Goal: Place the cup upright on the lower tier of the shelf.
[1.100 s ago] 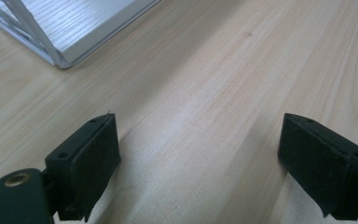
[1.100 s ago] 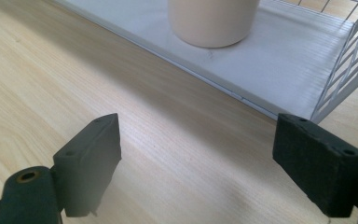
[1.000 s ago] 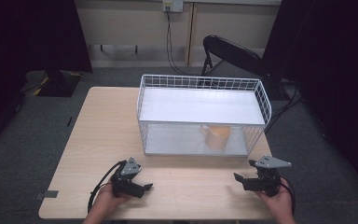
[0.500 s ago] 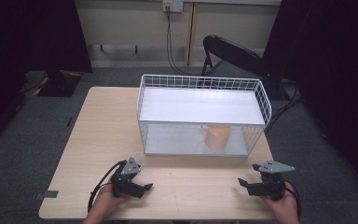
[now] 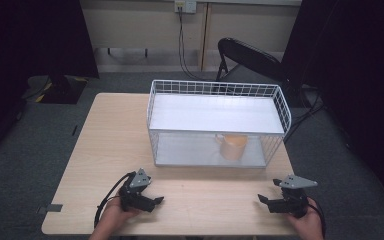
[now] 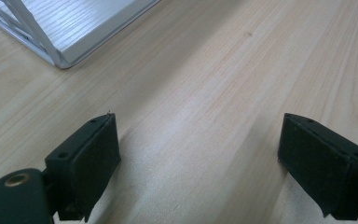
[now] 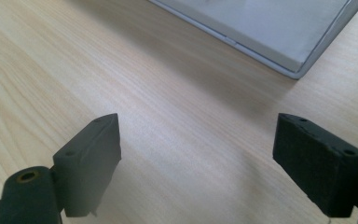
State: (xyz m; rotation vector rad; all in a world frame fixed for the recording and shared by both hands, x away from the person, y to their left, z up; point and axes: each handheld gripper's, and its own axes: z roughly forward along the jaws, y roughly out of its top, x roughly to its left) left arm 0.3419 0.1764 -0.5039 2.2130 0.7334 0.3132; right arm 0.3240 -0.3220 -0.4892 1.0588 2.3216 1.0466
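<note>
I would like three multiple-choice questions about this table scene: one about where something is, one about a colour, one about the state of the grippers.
1. Where is the cup?
A. on the lower shelf of the wire rack
B. on the rack's top shelf
C. on the bare table

2. What colour is the cup?
A. blue
B. orange
C. black

3. How do the jaws of the left gripper and right gripper stand?
A. both shut
B. one shut
C. both open

Answers: 1 A, it sits behind the front wires under the top shelf; 2 B, it looks pale orange; 3 C, bare wood shows between each pair of jaws.
</note>
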